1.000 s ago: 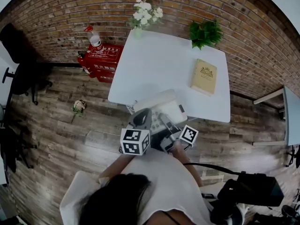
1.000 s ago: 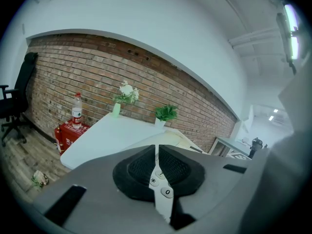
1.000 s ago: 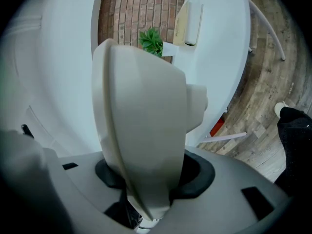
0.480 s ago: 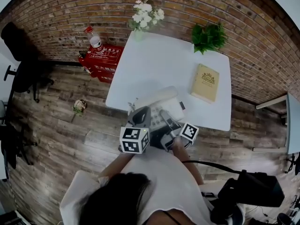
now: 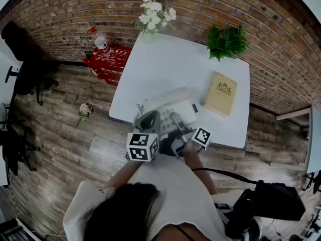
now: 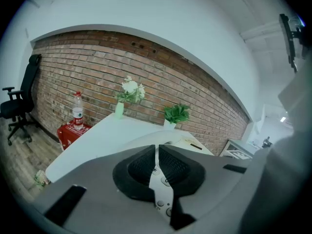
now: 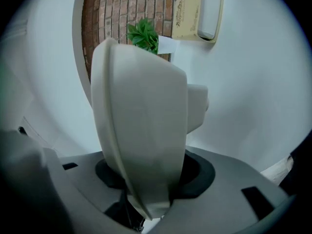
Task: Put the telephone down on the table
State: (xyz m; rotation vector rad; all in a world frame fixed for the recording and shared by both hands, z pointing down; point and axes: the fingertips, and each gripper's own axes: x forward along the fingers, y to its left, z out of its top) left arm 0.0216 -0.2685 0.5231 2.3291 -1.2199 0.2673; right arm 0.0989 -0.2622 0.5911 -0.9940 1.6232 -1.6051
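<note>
White rectangular table [image 5: 170,64] against brick wall [image 5: 65,14]. Vase of white flowers [image 5: 154,15] at its 11 o'clock corner, potted green plant [image 5: 226,40] at 1 o'clock. Cream plastic desk telephone [image 5: 168,104] over the 6 o'clock edge, gripped twice: left gripper [image 5: 149,120] pinched narrow on a thin edge, right gripper [image 5: 176,120] clamped half-wide round its body.

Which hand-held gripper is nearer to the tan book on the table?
Right. The right hand-held gripper grips the telephone on the side toward the book. The left hand-held gripper grips its opposite side, farther from the book.
</note>
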